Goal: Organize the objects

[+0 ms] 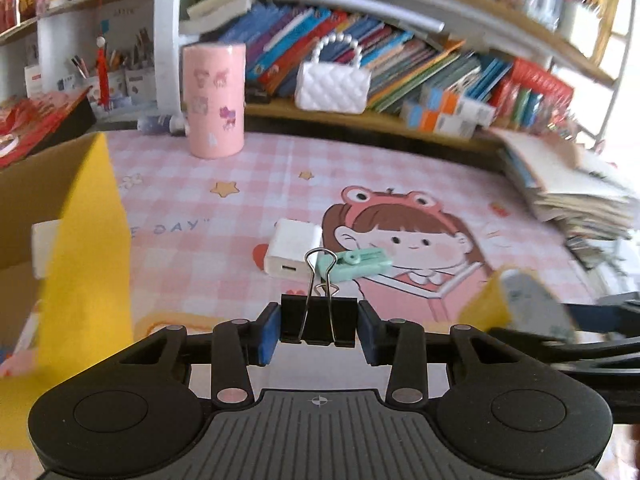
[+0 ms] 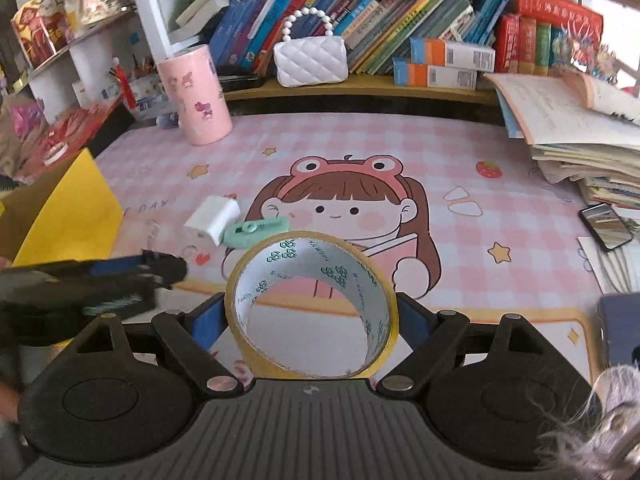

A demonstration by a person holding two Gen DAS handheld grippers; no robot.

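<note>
A black binder clip (image 1: 320,316) with wire handles is held above the pink mat, and my left gripper (image 1: 319,334) is shut on its sides with the blue pads. My right gripper (image 2: 312,320) is shut on a roll of yellowish tape (image 2: 276,258), standing on edge between its fingers. Beyond both lie a white charger (image 1: 292,252) (image 2: 212,218) and a mint green tool (image 1: 354,264) (image 2: 256,230), side by side on the mat. An open cardboard box with a yellow flap (image 1: 84,240) (image 2: 72,212) stands at the left. In the right wrist view the left gripper (image 2: 160,268) appears blurred.
A pink cylinder container (image 1: 214,100) stands at the back left of the mat. A white quilted bag (image 1: 332,88) sits on the low shelf among books. A stack of books and papers (image 1: 568,188) fills the right side, with a phone (image 2: 606,226) beside it.
</note>
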